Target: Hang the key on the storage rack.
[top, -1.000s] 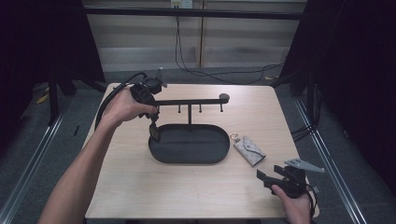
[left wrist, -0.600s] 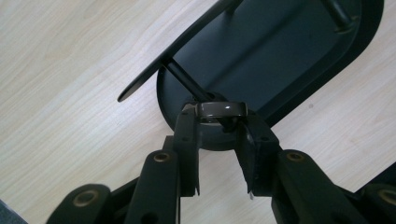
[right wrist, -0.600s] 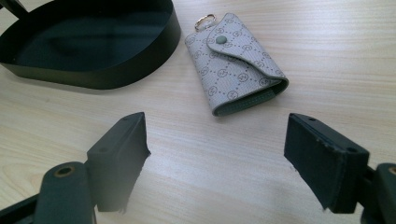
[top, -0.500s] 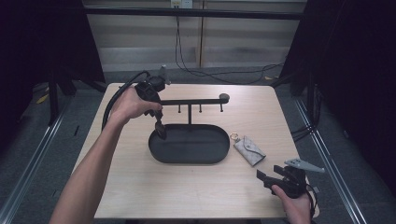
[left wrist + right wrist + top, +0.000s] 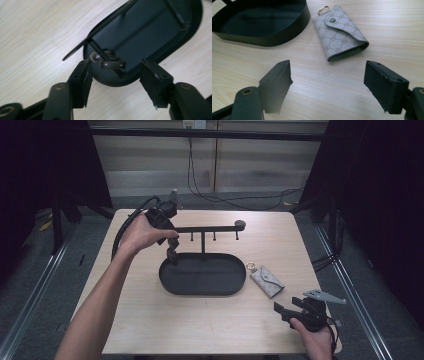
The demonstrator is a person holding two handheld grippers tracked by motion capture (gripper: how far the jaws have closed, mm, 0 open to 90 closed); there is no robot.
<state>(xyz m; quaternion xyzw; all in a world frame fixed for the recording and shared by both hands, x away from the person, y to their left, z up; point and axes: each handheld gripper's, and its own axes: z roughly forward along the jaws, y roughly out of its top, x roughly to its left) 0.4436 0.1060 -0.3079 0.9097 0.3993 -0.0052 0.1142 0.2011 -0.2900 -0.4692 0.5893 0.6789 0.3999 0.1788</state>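
Tabletop tray (image 5: pixel 160 42) is cut off beyond the left tongs (image 5: pixel 116 75).

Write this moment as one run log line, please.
left tool: just opened, key ring hangs on stand hook | right tool: open, before key pouch

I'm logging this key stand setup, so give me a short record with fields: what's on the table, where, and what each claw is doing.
stand: black stand with oval tray, mid-table
hung item: dark key holder on the stand's bar, at the left end
pouch: grey key pouch lying on the table, right of the tray
left claw: jaws just opened, apart around the key holder, not gripping
right claw: open, near the pouch
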